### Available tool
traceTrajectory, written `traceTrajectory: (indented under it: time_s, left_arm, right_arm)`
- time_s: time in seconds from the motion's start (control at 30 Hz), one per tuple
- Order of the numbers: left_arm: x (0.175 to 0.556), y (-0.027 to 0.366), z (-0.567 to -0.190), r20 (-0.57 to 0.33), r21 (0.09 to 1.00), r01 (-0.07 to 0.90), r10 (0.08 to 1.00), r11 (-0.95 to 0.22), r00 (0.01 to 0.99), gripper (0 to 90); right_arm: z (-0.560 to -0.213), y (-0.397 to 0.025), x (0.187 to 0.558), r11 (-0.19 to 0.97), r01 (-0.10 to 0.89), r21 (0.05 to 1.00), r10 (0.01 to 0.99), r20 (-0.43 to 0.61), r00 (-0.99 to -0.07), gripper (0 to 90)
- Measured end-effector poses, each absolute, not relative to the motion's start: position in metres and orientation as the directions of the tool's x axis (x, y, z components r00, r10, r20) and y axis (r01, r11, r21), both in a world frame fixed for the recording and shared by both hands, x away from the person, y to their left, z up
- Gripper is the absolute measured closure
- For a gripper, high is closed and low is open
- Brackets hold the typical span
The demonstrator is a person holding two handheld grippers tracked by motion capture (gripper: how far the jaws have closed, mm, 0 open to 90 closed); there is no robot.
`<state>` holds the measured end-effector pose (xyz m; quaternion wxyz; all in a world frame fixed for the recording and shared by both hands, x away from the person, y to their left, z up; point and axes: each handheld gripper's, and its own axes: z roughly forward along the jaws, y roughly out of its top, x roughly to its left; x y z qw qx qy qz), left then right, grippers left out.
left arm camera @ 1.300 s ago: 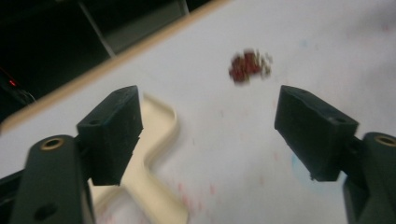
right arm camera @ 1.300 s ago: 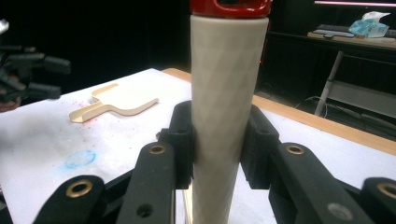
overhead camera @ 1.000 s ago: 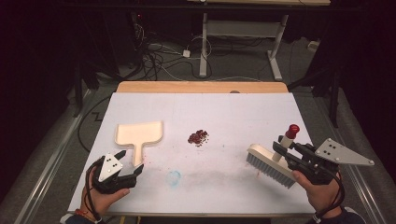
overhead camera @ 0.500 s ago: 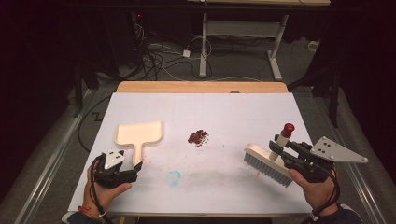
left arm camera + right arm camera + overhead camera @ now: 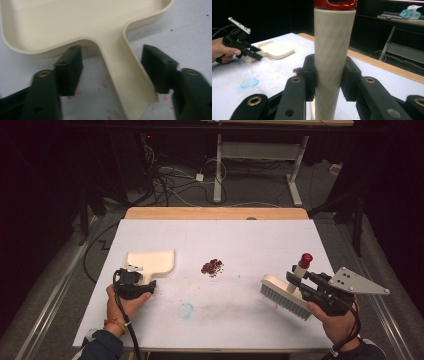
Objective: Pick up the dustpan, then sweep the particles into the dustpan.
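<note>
A white-topped table (image 5: pixel 240 245) carries a small pile of dark red crumbs (image 5: pixel 212 267) near its middle, and everything else is placed here relative to that pile. To the pile's left, well apart from it, lies a cream dustpan (image 5: pixel 152 261), flat on the table with its handle pointing toward the person. The left gripper (image 5: pixel 112 65) sits at that handle: in the left gripper view its two black jaws stand spread, one on each side of the dustpan handle (image 5: pixel 125 75), with a gap showing between the left jaw and the handle, so nothing is clamped. In the high view the left hand (image 5: pixel 125 300) holds this gripper at the near end of the dustpan.

To the pile's right, well apart, the right gripper (image 5: pixel 328 75) has its jaws closed on the pale handle of a hand brush (image 5: pixel 285 295); the handle rises upright between the jaws and ends in a red cap (image 5: pixel 305 258). The brush's grey bristles point down toward the table. The right hand (image 5: pixel 337 317) holds this gripper.

Nearer the person than the pile, a faint blue smudge (image 5: pixel 185 310) marks the table.
</note>
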<state>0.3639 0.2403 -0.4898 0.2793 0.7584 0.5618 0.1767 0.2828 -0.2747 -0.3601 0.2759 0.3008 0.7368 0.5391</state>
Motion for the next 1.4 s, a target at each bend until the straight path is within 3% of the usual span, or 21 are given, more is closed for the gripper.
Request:
traceTrajectory:
  time_s: [0.17, 0.33, 0.87, 1.1, 1.4]
  left_arm:
    - [0.374, 0.242, -0.488, -0.050, 0.617, 0.756, 0.948, -0.219, 0.315, 55.7]
    - [0.378, 0.243, -0.488, -0.027, 0.626, 0.736, 0.935, -0.259, 0.352, 63.5]
    - [0.378, 0.246, -0.479, 0.007, 0.615, 0.726, 0.923, -0.308, 0.386, 64.1]
    - [0.366, 0.247, -0.460, 0.064, 0.617, 0.679, 0.886, -0.397, 0.460, 64.1]
    - [0.340, 0.257, -0.442, 0.054, 0.622, 0.651, 0.853, -0.435, 0.519, 64.1]
  right_arm:
    - [-0.364, -0.272, 0.286, 0.241, 0.163, 0.957, 0.740, -0.072, -0.669, 70.0]
    - [-0.366, -0.271, 0.287, 0.240, 0.167, 0.956, 0.742, -0.070, -0.667, 69.9]
    - [-0.366, -0.268, 0.288, 0.253, 0.158, 0.955, 0.732, -0.082, -0.676, 69.9]
    - [-0.368, -0.271, 0.290, 0.247, 0.156, 0.956, 0.738, -0.081, -0.670, 70.0]
    - [-0.375, -0.270, 0.303, 0.246, 0.178, 0.953, 0.750, -0.071, -0.657, 70.0]
